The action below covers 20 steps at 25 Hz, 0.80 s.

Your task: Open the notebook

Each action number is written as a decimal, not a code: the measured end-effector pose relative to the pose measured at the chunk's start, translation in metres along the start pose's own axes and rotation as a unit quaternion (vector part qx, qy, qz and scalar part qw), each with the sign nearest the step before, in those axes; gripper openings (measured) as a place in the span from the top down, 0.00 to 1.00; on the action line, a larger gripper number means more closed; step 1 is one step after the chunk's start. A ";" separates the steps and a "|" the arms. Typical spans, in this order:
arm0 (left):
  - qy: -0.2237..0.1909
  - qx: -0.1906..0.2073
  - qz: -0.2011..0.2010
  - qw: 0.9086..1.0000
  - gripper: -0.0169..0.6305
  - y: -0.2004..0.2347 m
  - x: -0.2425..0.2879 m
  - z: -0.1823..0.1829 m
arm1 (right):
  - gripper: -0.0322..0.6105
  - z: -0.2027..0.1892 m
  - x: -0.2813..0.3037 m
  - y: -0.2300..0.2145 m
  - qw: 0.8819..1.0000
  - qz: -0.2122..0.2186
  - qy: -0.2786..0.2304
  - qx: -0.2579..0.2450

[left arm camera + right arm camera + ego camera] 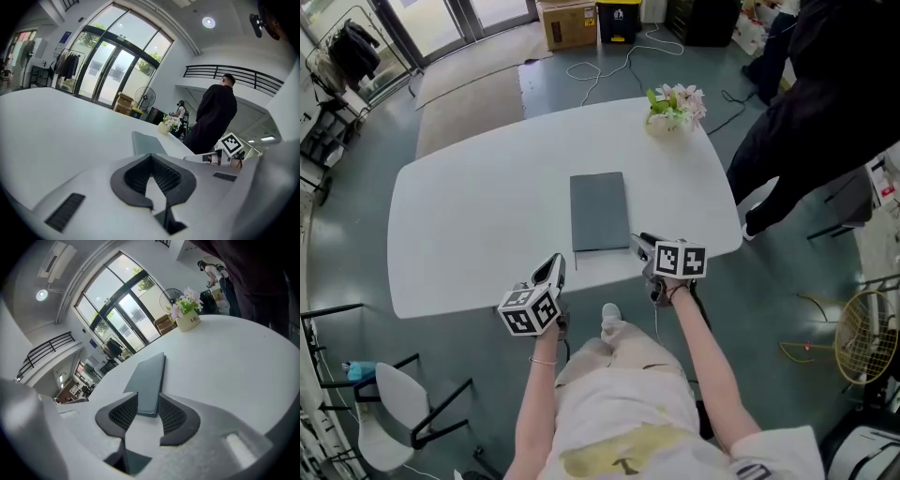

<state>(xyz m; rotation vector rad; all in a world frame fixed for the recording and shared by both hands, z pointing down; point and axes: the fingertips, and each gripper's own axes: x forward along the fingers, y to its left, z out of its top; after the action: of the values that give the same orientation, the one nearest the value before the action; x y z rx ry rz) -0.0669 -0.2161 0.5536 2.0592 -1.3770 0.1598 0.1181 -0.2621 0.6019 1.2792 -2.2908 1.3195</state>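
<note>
A closed grey notebook lies flat in the middle of the white table, long side pointing away from me. My right gripper is at its near right corner. In the right gripper view the jaws stand open a little, with the notebook's near corner showing between the tips; I cannot tell whether they touch it. My left gripper hovers at the table's front edge, left of the notebook. Its pads meet at the tips with nothing in them. The notebook lies ahead of it.
A small pot of flowers stands at the table's far right. A person in black stands past the right edge. A chair is at my near left. Cables and a cardboard box lie on the floor beyond the table.
</note>
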 end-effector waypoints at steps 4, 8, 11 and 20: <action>0.013 -0.010 -0.001 1.000 0.97 0.003 0.009 -0.004 | 0.75 -0.006 0.015 -0.008 0.999 -0.007 0.026 0.016; 0.022 -0.018 -0.001 1.000 0.98 0.007 0.013 -0.005 | 0.75 -0.014 0.025 -0.011 0.998 -0.018 0.055 0.024; 0.029 -0.024 -0.002 0.999 0.98 0.010 0.015 -0.009 | 0.75 -0.021 0.031 -0.012 0.997 -0.017 0.071 0.034; 0.039 -0.036 -0.003 0.999 0.97 0.021 0.016 -0.015 | 0.78 -0.030 0.039 -0.012 0.994 -0.022 0.097 0.042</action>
<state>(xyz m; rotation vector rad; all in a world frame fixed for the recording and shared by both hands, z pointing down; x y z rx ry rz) -0.0739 -0.2252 0.5813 1.9768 -1.3099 0.1829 0.0971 -0.2644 0.6479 1.1634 -2.0839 1.4702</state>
